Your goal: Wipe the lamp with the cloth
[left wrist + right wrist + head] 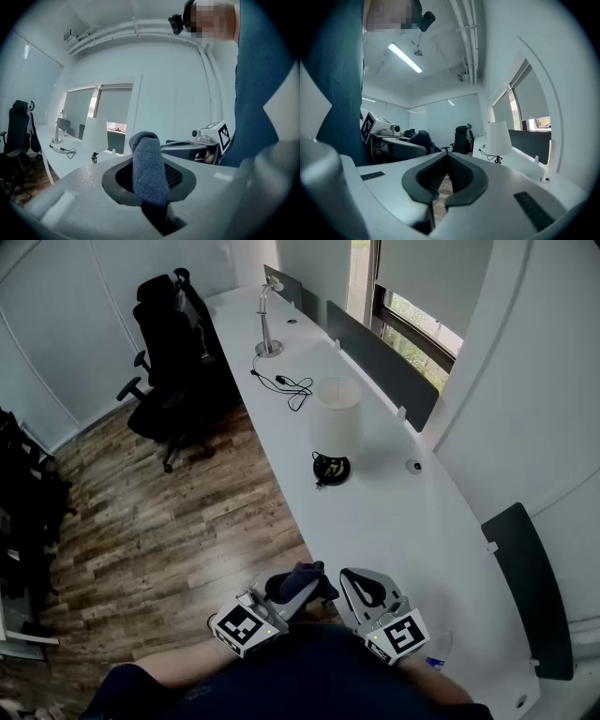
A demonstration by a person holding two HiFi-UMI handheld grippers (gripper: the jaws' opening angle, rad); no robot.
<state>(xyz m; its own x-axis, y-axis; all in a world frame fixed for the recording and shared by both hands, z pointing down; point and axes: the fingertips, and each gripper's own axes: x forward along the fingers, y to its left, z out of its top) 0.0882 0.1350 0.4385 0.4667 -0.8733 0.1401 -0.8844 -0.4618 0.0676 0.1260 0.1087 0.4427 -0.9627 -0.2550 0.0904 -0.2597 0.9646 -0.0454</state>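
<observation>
The cloth, a dark blue towelling one, is being pinched upright between the jaws of the left gripper, its rolled top poking out above the black pads. The jaws are closing tightly on it. The lamp, with a white shade on a dark round base, is standing well ahead of both grippers on the long white worktop, near the row of grey dividers along the window side. Nothing is touching it.

The right gripper is hovering just beside the left one, close to the person's body at the near end of the worktop. Its jaws are pressing together at the tips and holding nothing; only a sliver of wooden floor is showing through the gap lower down.

Farther along the worktop, a silver desk lamp is standing with a black cable trailing between it and the white-shaded lamp. A black office chair is sitting on the floor beside that far end.
</observation>
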